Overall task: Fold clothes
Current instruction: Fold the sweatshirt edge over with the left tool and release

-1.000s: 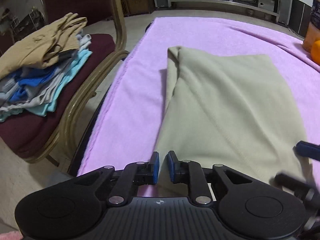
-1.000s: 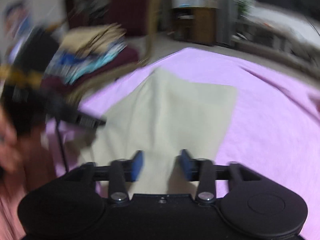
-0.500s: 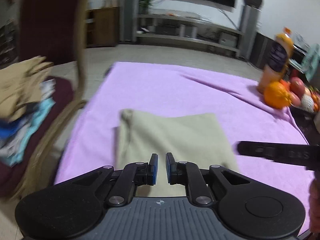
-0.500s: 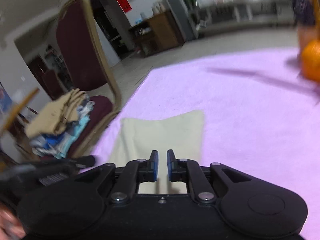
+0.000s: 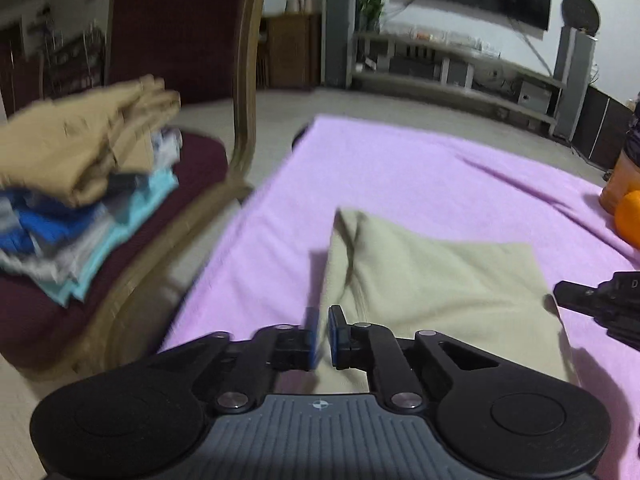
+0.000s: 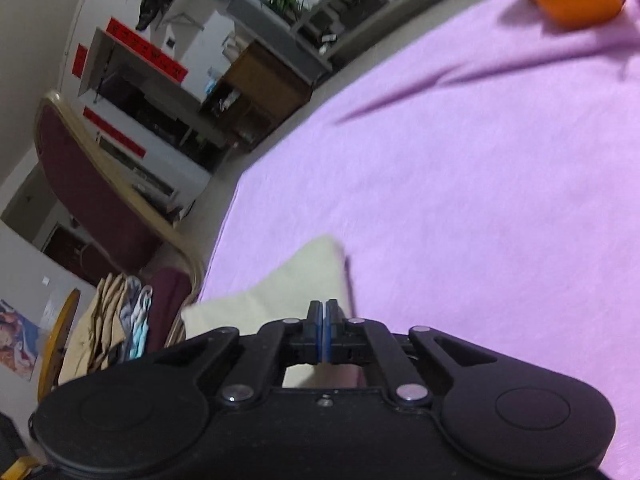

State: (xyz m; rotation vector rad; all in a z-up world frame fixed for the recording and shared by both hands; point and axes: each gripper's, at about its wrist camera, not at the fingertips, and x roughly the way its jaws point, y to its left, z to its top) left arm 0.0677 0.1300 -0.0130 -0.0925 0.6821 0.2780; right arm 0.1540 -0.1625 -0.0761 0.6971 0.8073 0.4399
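A folded beige cloth [image 5: 440, 280] lies on a purple blanket [image 5: 400, 168]. My left gripper [image 5: 324, 330] is at the cloth's near left edge. Its jaws are closing to a thin slit, with the cloth's edge pinched between the blue pads. In the right wrist view the beige cloth [image 6: 288, 288] shows with one far corner raised. My right gripper [image 6: 323, 320] is rolled over and its jaws are closing; the pads meet on the cloth's right edge. From the left wrist view, the right gripper [image 5: 560, 294] touches that same edge.
A maroon chair [image 5: 240, 80] stands left of the blanket with a pile of folded clothes [image 5: 80, 172] on its seat. An orange [image 5: 630, 216] and a bottle [image 5: 624, 176] sit at the blanket's far right. A TV shelf lines the back wall.
The right gripper's jaws went from wide apart to shut, and it rolled and moved to the cloth's right edge. The left jaws narrowed and the left gripper rose slightly.
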